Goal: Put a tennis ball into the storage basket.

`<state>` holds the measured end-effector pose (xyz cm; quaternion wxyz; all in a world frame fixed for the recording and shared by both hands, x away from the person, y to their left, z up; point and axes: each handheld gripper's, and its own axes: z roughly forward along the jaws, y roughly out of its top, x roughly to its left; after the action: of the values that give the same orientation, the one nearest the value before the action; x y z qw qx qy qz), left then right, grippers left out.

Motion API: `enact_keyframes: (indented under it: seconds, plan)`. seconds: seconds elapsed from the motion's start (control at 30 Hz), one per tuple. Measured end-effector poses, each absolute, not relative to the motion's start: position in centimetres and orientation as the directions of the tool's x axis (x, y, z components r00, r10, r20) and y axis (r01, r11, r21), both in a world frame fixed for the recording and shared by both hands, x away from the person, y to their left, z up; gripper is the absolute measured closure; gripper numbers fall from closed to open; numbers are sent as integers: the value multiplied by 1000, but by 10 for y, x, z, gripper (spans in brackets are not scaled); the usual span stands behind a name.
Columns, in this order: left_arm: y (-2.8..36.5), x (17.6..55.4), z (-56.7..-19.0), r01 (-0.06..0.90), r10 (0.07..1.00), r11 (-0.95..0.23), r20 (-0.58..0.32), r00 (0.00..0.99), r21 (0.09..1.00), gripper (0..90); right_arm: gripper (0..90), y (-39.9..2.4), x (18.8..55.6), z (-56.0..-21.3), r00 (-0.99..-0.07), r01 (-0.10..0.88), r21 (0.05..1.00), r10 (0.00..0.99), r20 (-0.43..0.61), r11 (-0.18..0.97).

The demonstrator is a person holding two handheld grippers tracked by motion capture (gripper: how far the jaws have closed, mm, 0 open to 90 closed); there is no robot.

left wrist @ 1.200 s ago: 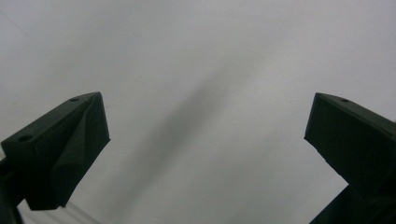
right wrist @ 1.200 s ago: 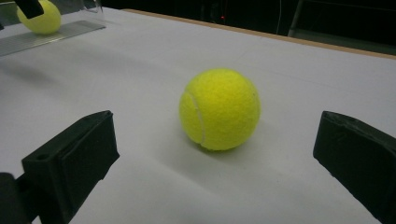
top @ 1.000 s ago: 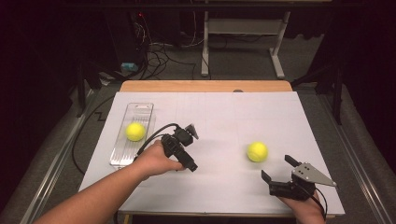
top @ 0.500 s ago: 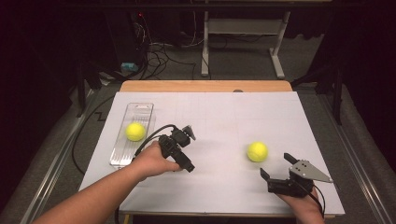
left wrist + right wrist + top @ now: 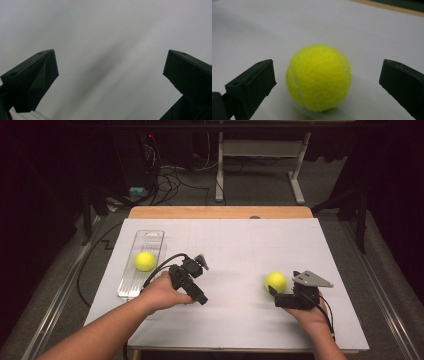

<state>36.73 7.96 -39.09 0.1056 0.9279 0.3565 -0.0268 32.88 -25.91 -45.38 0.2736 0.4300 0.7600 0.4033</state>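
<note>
Nearest to me, by the bench's near edge toward its right corner, my right claw (image 5: 272, 293) lies low over the white sheet, its jaws spread wide and holding nothing. Straight ahead of it, just beyond the jaw tips, sits a yellow tennis ball (image 5: 319, 77) on the sheet. In the right gripper view the ball rests centred between the two black jaws, a little ahead of them, with clear gaps on both sides, so neither jaw touches it. That is the relation the coming move turns on, as I judge it: the ball lies dead ahead along the claw's own line, and a short push forward should put it between the jaws before they close. A ball has no long axis, so the angle of approach should matter little; its tendency to roll on the flat sheet is the risk. My right hand is by far the nearer one to it.

My left claw (image 5: 201, 263) is over the middle of the bench, well apart from that ball, jaws also spread and empty above bare sheet.

Farther off, near the left edge, a clear plastic tray (image 5: 151, 239) holds a second tennis ball (image 5: 145, 261).

I can read no brand or writing on either ball or the tray.
</note>
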Motion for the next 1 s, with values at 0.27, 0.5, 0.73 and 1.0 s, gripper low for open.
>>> enact_keyframes:
  seconds: [0.27,0.5,0.73,1.0]
  plan:
    - [74,367,-395,656,642,-738,-132,755,158,8,90,-252,351,-464,-479,521,787,876,-48,329]
    - [72,367,-396,654,641,-741,-129,756,150,7,217,-249,350,-465,-518,531,777,855,-17,337]
    - [73,366,-393,658,646,-737,-128,753,156,8,268,-248,349,-465,-520,532,781,854,-5,328]
    - [71,365,-388,660,649,-735,-119,751,155,8,273,-250,337,-462,-521,475,829,854,-7,296]
